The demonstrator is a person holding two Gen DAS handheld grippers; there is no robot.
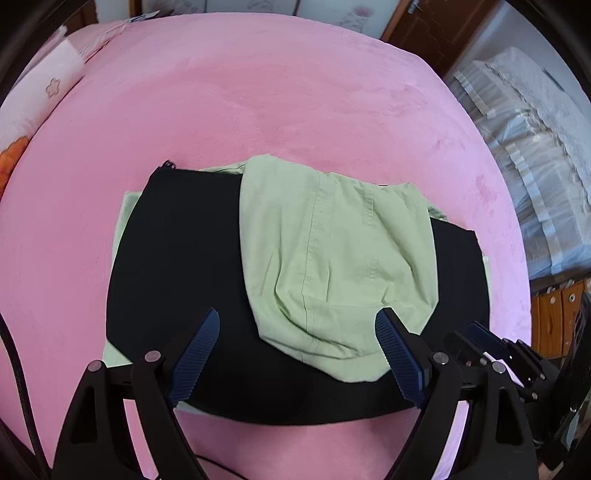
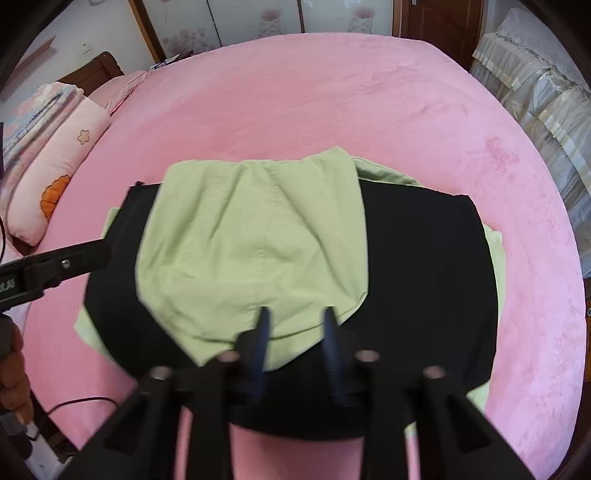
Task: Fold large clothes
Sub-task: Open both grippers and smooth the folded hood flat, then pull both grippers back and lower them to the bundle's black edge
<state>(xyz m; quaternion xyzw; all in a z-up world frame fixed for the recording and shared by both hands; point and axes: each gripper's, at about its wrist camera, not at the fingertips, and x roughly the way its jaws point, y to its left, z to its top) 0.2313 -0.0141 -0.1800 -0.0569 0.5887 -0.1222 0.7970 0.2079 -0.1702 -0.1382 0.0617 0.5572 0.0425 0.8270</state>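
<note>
A light green garment [image 1: 332, 258] lies folded over a flat black board [image 1: 177, 266] on the pink bed; more green cloth shows under the board's edges. The same garment [image 2: 251, 251] and board [image 2: 424, 277] show in the right wrist view. My left gripper [image 1: 297, 321] is open and empty, its fingers spread over the near edge of the green fold. My right gripper [image 2: 297, 314] is open with a narrow gap, its tips at the near hem of the green fold, holding nothing. The right gripper also shows at the right edge of the left wrist view [image 1: 491, 339].
A pink bedspread [image 2: 332, 92] covers the bed all around. A pink pillow [image 2: 59, 166] lies at the left. A lace-covered seat [image 2: 546, 92] stands at the right. Wardrobe doors [image 2: 258, 18] are behind. A black cable [image 2: 74, 402] trails at the lower left.
</note>
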